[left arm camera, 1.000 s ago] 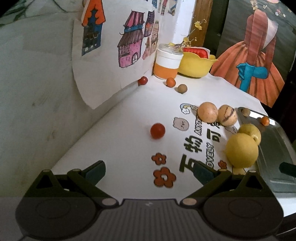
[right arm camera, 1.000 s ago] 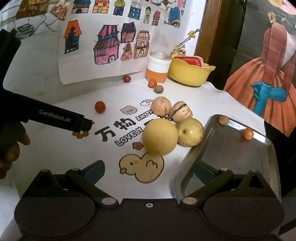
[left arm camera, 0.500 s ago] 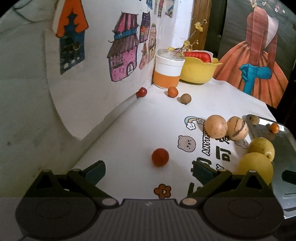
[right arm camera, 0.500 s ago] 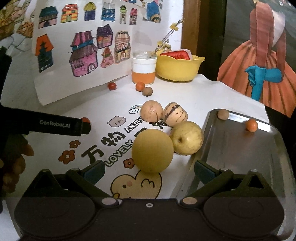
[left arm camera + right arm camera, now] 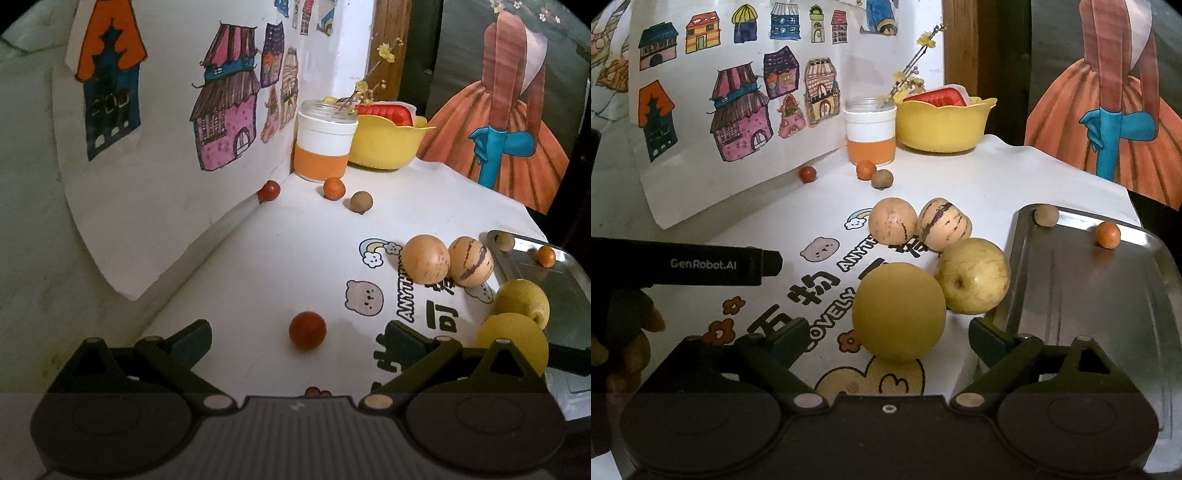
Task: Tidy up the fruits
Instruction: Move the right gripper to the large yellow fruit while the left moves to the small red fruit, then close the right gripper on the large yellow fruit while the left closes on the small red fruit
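Close ahead, small glossy red-orange fruit, round, unblemished

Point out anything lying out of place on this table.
Fruit is scattered: only two small ones, brown and orange, sit in the tray. The rest lie loose on the cloth, three strayed by the jar.

Open cloth runs from the left gripper to the jar, broken only by a small red fruit between the spread jaws. Poster wall closes the left. Right gripper: yellow round fruit blocks ahead; tray floor mostly bare.
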`<act>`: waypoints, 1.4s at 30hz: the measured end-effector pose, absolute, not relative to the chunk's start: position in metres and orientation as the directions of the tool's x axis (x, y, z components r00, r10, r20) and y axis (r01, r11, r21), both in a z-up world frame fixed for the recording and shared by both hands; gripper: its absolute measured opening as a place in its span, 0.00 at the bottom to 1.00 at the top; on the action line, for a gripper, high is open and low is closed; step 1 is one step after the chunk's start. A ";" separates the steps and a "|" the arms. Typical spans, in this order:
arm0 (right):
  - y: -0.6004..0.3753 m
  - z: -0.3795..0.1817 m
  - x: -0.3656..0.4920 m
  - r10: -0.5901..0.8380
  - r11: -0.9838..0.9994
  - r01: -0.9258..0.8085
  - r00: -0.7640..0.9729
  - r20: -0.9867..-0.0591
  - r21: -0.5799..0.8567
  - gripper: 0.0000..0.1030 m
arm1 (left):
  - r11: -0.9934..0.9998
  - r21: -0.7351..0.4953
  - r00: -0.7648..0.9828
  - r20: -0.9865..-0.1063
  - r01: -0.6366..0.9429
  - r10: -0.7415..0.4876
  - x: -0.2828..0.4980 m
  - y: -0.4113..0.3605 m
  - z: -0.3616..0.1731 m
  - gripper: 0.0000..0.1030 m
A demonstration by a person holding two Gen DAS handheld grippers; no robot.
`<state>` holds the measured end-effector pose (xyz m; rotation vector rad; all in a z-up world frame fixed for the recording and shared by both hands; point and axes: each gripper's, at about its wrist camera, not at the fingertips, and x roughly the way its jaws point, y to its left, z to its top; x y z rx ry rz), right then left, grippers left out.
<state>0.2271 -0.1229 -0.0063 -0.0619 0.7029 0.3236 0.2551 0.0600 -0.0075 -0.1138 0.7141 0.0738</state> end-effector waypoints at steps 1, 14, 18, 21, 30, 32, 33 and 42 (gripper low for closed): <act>-0.122 -0.007 0.227 0.271 0.949 -0.311 0.716 -0.644 0.053 0.89 | 0.991 -0.079 0.752 -0.658 -0.105 0.027 0.255 0.060 -0.008 0.96; -0.121 -0.011 0.232 0.246 0.960 -0.271 0.723 -0.646 0.062 0.80 | 0.991 -0.079 0.742 -0.670 -0.105 0.025 0.260 0.057 -0.013 0.79; -0.120 -0.012 0.234 0.242 0.963 -0.262 0.722 -0.648 0.068 0.78 | 0.991 -0.080 0.740 -0.673 -0.104 0.023 0.261 0.055 -0.014 0.71; -0.119 -0.013 0.235 0.241 0.963 -0.260 0.723 -0.647 0.067 0.78 | 0.992 -0.065 0.743 -0.668 -0.104 0.034 0.261 0.054 -0.015 0.63; -0.121 -0.014 0.238 0.229 0.969 -0.234 0.727 -0.647 0.079 0.62 | 0.994 -0.066 0.744 -0.668 -0.086 0.020 0.261 0.052 -0.014 0.36; -0.122 -0.015 0.238 0.229 0.969 -0.230 0.727 -0.647 0.085 0.57 | 0.995 -0.065 0.745 -0.667 -0.082 0.017 0.260 0.052 -0.014 0.32; -0.123 -0.015 0.238 0.231 0.969 -0.229 0.726 -0.647 0.089 0.57 | 0.994 -0.068 0.744 -0.668 -0.081 0.015 0.260 0.052 -0.014 0.29; -0.127 -0.014 0.239 0.255 0.965 -0.232 0.719 -0.647 0.122 0.57 | 0.994 -0.082 0.739 -0.674 -0.076 0.001 0.257 0.051 -0.012 0.24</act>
